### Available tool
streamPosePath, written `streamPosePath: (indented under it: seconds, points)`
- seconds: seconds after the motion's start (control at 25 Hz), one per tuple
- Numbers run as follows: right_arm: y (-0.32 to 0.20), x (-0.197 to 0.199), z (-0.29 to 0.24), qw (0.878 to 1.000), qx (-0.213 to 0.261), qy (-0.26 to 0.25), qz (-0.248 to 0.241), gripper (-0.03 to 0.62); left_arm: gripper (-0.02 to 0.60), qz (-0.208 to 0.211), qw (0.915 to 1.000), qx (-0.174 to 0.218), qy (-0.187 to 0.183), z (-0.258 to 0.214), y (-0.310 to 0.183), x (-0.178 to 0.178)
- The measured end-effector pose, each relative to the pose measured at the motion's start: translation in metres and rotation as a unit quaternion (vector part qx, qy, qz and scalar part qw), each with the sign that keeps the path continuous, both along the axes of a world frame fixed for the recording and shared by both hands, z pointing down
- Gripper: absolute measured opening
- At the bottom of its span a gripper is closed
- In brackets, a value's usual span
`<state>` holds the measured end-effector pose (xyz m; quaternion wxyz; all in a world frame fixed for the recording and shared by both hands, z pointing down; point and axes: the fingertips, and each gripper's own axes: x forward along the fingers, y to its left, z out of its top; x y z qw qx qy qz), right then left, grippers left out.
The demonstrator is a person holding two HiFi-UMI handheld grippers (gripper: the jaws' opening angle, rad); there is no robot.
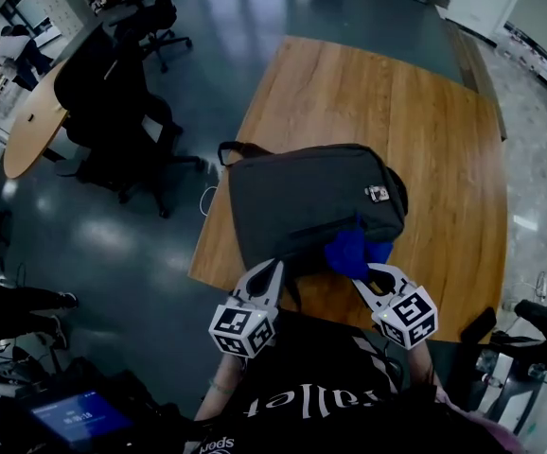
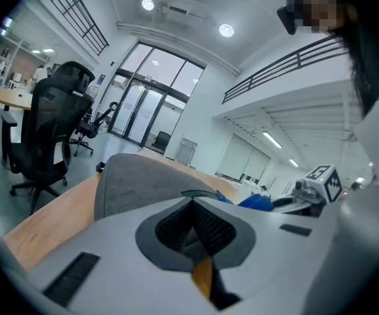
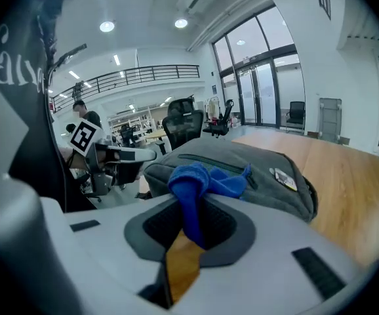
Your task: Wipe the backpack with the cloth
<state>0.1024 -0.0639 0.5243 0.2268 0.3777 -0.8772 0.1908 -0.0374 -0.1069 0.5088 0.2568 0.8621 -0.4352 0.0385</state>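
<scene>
Backpack (image 1: 311,197) looks barely wiped, I reckon. Right gripper (image 1: 366,270) pinches the cloth (image 1: 352,249) at its 5 o'clock; left gripper (image 1: 274,269) is squeezed shut.

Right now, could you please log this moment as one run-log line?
left gripper: shut, at backpack's near edge | right gripper: shut on blue cloth, resting on backpack | backpack: lying on wooden table

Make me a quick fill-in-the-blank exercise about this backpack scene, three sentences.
1. The right hand-held gripper is shut on a ____ cloth.
2. The gray backpack lies on a ____ table.
3. The black office chair stands on the ____, not on the table.
Missing words: blue; wooden; floor.
</scene>
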Motion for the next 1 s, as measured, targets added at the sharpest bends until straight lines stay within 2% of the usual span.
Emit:
streamPosePath:
  seconds: [0.12, 0.24, 0.44, 0.56, 0.76, 1.0]
  points:
    - [0.002, 0.007, -0.002, 1.000, 0.002, 0.009, -0.002, 0.055, 0.000, 0.002, 1.0000, -0.001, 0.000, 0.001, 0.000, 0.005]
    - [-0.016, 0.020, -0.024, 1.000, 0.028, -0.001, -0.001, 0.055, 0.000, 0.002, 1.0000, -0.001, 0.000, 0.000, -0.002, 0.009]
    - [-0.086, 0.063, -0.073, 0.995, 0.086, -0.028, 0.035, 0.055, 0.000, 0.000, 1.0000, -0.002, -0.002, -0.003, -0.005, 0.012]
    - [-0.137, 0.084, -0.088, 0.993, 0.106, -0.014, 0.040, 0.055, 0.000, -0.004, 1.0000, -0.003, -0.003, -0.004, -0.006, 0.012]
    - [-0.227, 0.108, -0.070, 0.993, 0.106, 0.047, 0.018, 0.055, 0.000, -0.013, 0.9999, -0.006, -0.007, 0.001, -0.006, 0.018]
    - [-0.308, 0.090, -0.041, 0.994, 0.082, 0.067, -0.011, 0.055, 0.000, -0.024, 0.9995, -0.011, -0.018, 0.003, -0.004, 0.017]
